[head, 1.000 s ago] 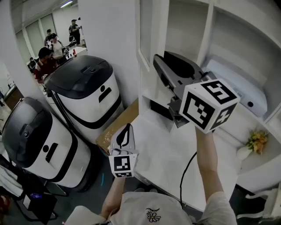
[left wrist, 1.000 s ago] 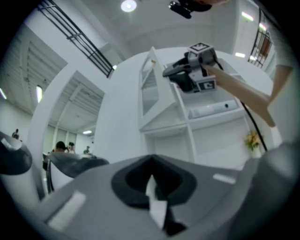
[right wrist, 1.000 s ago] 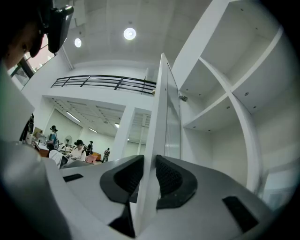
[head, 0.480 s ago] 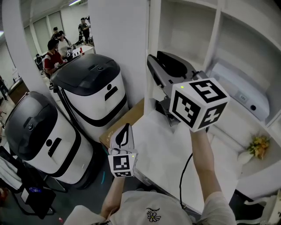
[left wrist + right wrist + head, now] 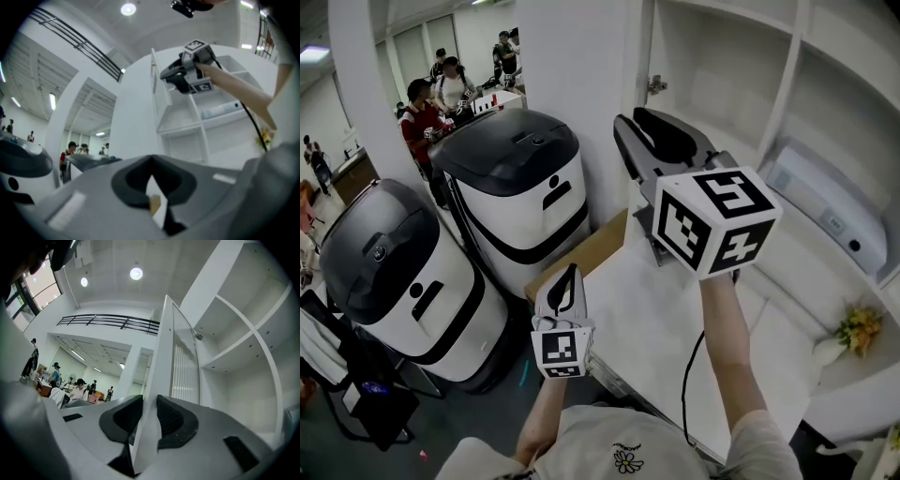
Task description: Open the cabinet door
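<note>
The white cabinet door [image 5: 640, 84] stands swung out from the shelf unit, seen edge-on; its ribbed glass panel [image 5: 183, 366] shows in the right gripper view. My right gripper [image 5: 625, 131] is raised at the door's free edge [image 5: 157, 380], which sits between its two dark pads; the jaws are opening, with the pads still against the edge. The left gripper view shows the same grip [image 5: 169, 75] on the door [image 5: 153, 89]. My left gripper [image 5: 567, 281] hangs low near the counter's corner, jaws together, nothing held [image 5: 150, 161].
Two white-and-black rounded machines [image 5: 520, 183] [image 5: 394, 281] stand on the floor at left. A cardboard sheet [image 5: 581, 253] leans by the white counter [image 5: 675, 328]. A white appliance [image 5: 825, 202] and yellow flowers [image 5: 855, 328] sit at right. People [image 5: 422, 117] stand far behind.
The door has swung further out, and its hinge now shows. My right gripper has travelled with the door's edge toward the left. The left gripper has barely shifted in the picture.
</note>
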Available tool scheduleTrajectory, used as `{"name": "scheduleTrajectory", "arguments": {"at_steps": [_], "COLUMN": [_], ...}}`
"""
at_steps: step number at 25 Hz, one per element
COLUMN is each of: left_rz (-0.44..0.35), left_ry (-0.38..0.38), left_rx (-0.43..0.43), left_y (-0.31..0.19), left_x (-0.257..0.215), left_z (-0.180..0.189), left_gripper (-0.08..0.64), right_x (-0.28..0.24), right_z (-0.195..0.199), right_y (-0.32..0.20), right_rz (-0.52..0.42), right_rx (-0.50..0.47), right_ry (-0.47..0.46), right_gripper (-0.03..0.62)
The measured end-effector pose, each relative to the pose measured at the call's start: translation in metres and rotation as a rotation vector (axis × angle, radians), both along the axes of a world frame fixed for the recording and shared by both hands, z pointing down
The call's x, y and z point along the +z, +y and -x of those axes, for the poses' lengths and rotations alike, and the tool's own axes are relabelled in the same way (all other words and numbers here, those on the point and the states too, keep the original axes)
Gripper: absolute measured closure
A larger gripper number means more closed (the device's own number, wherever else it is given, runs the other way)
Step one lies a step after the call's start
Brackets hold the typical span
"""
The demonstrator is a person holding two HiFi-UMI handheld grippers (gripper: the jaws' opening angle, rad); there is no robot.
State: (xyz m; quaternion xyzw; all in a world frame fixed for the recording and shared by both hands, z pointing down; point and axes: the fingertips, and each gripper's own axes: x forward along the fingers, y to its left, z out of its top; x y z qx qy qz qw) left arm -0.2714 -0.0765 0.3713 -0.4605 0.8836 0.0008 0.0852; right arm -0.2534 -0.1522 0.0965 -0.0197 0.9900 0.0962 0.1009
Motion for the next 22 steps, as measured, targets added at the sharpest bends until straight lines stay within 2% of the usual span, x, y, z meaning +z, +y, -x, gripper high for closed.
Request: {"name": "scheduleTrajectory", "arguments": {"at_steps": [10, 22], "left_rz": [-0.033, -0.033], "left_ry": [0.012, 0.032], "left_rx": [-0.086, -0.186], "left_y": [0.030, 0.064], "left_x": [0.002, 0.008], "left_z": [0.019, 0.048], "left_gripper": [0.552, 0.552], "right_x": [0.000, 0.001], "right_z": [0.030, 0.071], "right_y": [0.021, 0.038], "right_rz": [0.036, 0.051], "right_rx": [-0.047, -0.080], "right_ry": [-0.013, -0.017], "right_gripper": [0.500, 0.506]}}
